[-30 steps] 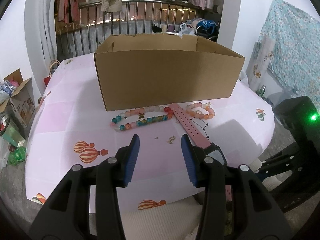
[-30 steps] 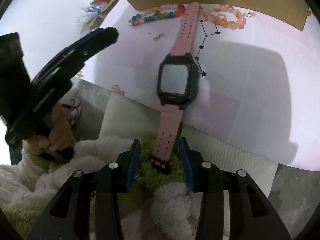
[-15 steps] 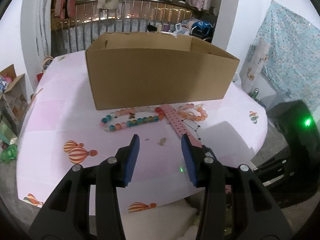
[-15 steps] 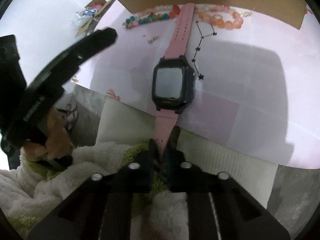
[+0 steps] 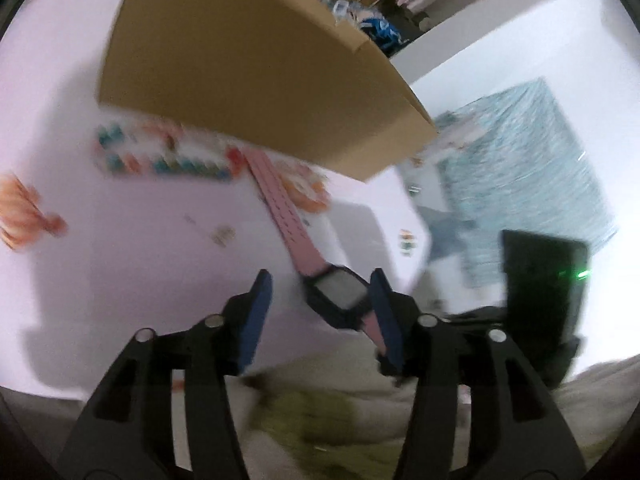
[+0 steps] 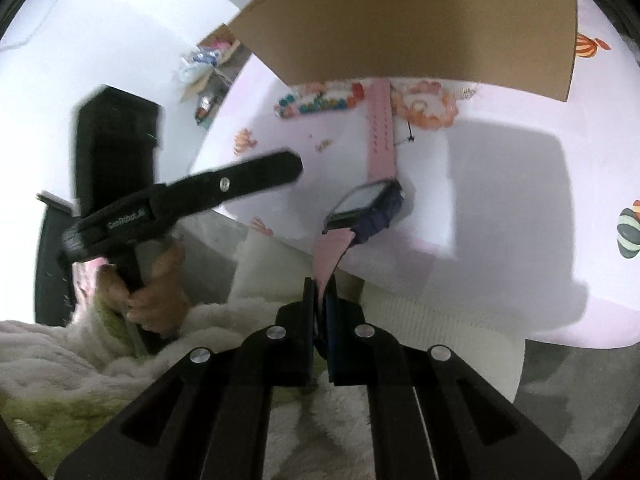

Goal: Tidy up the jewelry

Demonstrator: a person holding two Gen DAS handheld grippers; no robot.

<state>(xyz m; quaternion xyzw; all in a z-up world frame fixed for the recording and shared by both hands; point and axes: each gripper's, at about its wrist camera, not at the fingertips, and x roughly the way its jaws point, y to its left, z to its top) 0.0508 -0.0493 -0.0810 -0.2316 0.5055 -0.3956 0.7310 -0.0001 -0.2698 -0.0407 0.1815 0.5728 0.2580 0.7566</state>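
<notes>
The pink-strapped watch (image 6: 370, 206) lies at the near edge of the table (image 6: 500, 184), its near strap end pinched between the closed jaws of the right gripper (image 6: 320, 300) and its face tilting up — the pick-up step, I judge. The left gripper (image 5: 320, 312), jaws opening, has the watch face between them unpinched. Next it must be carried up over the wall of the cardboard box (image 6: 420, 20) — beaded bracelets (image 6: 320, 100) wait by its base.

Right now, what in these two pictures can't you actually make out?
- Inside of the cardboard box: both views, hidden by its own wall.
- Bead bracelets: left wrist view, smeared by motion blur; bead count unreadable.
- Watch strap end: right wrist view, hidden inside the shut right gripper.
- Small bits on the tablecloth: both views, too small to identify.
</notes>
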